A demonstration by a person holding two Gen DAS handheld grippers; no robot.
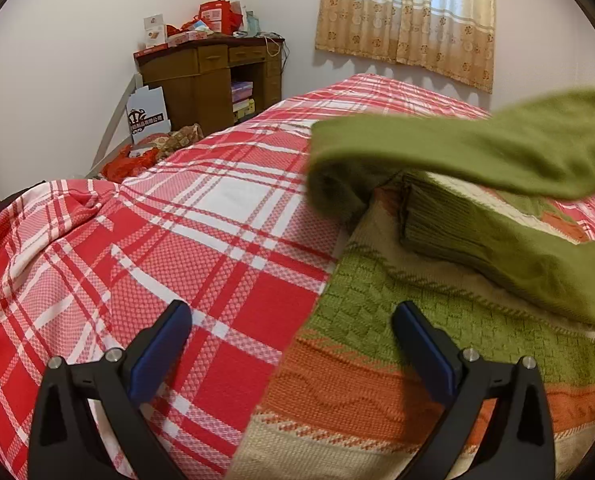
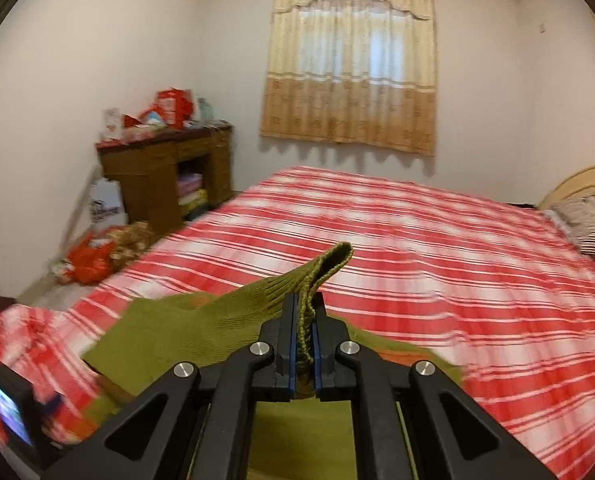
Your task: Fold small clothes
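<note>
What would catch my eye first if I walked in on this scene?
Probably the bold red-and-white plaid bedspread covering the whole bed. Next, the right gripper, jaws clamped on the ribbed cuff of an olive-green sleeve lifted over the bed. The left gripper hangs open above the striped knitted sweater.

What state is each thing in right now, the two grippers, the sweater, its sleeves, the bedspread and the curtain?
Left gripper: open, empty, above the sweater's edge.
Right gripper: shut on the green sleeve's cuff.
Green sleeve: lifted, stretched across above the sweater body.
Sweater: lying flat on the bed, not fully folded.
Other sleeve: folded in, resting on the sweater.
Plaid bedspread: spread out, rumpled at the near left corner.
Curtain: drawn closed.
</note>
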